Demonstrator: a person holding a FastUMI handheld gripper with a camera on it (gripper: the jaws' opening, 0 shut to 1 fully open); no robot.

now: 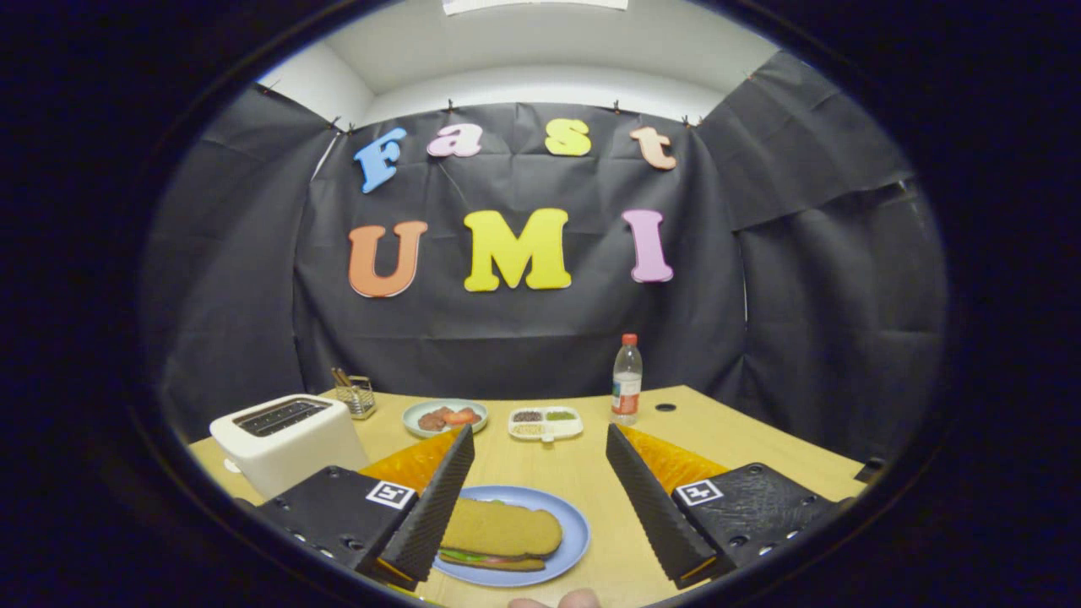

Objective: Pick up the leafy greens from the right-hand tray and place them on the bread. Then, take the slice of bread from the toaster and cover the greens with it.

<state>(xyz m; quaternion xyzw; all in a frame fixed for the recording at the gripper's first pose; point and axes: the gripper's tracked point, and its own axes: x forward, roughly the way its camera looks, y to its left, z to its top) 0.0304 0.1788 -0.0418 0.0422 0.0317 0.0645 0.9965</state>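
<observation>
Over the wooden table [591, 473], gripper [538, 446] spread wide, empty, above the plated sandwich [500, 536].

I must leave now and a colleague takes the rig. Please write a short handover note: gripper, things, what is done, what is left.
Gripper: open, holding nothing, fingers spread either side of the round blue plate.
On that plate: the sandwich, a tan top bread slice over green leaves and a lower slice.
White toaster: beside the near finger; no bread stands out of its slots.
Done: greens placed and covered, by the look of it.
Left: apparently nothing; withdraw the gripper.
</observation>
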